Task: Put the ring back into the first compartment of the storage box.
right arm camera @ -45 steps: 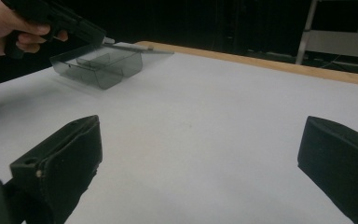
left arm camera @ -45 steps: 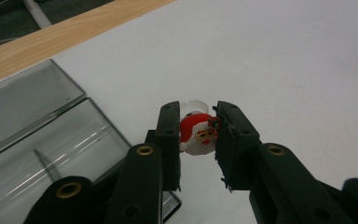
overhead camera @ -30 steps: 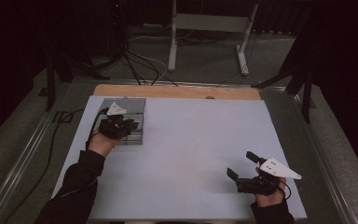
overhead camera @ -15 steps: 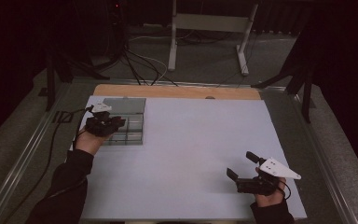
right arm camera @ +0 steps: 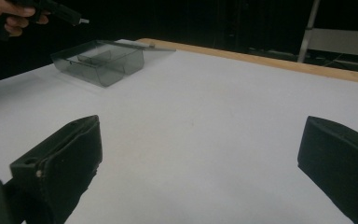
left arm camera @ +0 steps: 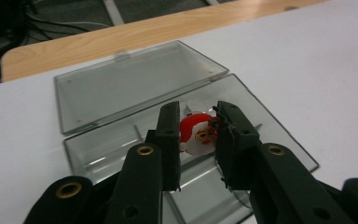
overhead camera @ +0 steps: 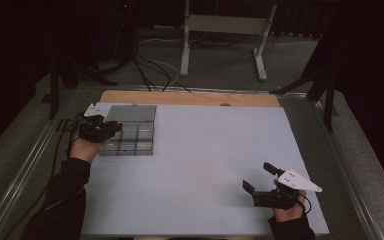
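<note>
A clear grey compartment box [overhead camera: 132, 142] lies at the table's far left, its lid [overhead camera: 130, 113] folded back flat. My left gripper [overhead camera: 114, 129] hovers at the box's left edge. In the left gripper view its jaws [left arm camera: 199, 112] stand narrow around a small red and white Santa figure [left arm camera: 198, 135] above the box [left arm camera: 242, 100]; they look shut on it. My right gripper [overhead camera: 257, 176] rests near the front right of the white table. It is open wide [right arm camera: 200, 123], with nothing between the jaws. The box [right arm camera: 100, 60] also appears far off in the right gripper view.
A wooden strip [overhead camera: 190, 97] runs along the far edge of the white tabletop [overhead camera: 205, 155]. Beyond it are a metal stand [overhead camera: 225, 25] and cables [overhead camera: 145, 70] on the floor. A metal rail [overhead camera: 347, 165] borders the table on the right.
My left gripper has drawn back to the left, from over the middle of the box to its left edge. The right gripper has stayed in place.
</note>
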A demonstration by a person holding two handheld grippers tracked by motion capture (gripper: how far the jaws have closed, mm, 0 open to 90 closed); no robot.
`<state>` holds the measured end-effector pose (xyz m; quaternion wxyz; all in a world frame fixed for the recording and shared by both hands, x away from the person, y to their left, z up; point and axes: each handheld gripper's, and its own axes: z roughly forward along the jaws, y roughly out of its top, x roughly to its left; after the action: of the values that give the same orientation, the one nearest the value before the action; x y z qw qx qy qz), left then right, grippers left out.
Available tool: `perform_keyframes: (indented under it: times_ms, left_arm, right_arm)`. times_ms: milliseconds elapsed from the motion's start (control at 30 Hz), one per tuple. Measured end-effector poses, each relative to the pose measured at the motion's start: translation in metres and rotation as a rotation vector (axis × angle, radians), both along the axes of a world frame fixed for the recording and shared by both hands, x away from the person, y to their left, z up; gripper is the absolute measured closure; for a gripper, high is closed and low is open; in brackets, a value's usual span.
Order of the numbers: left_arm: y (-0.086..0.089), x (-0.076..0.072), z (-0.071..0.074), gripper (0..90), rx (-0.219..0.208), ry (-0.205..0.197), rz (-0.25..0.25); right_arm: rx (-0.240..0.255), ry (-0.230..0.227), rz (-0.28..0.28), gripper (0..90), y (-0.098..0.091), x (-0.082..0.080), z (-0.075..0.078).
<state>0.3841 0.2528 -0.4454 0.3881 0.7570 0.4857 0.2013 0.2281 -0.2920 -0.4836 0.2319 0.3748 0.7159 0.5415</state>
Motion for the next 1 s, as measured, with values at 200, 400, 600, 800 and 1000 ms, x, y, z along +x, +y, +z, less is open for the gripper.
perform_keyframes:
  times_ms: [200,400,600,800,1000]
  left_arm:
    - [0.007,0.004,-0.004,73.0,0.006,0.014,0.021]
    - [0.012,0.008,-0.011,72.9,0.001,0.027,0.039]
    - [0.015,0.014,-0.017,72.9,0.0,0.035,0.051]
    - [0.019,0.019,-0.026,72.8,-0.005,0.05,0.064]
    - [0.02,0.022,-0.033,72.8,-0.004,0.057,0.075]
  right_arm:
    - [0.004,0.001,-0.001,0.0,0.0,0.0,0.0]
    - [0.007,0.001,-0.002,0.0,0.0,0.0,0.0]
    - [0.007,0.001,-0.002,0.0,0.0,0.0,0.0]
    - [0.008,0.001,-0.002,0.0,-0.001,0.0,0.001]
    - [0.007,0.001,-0.003,0.0,-0.001,0.0,0.0]
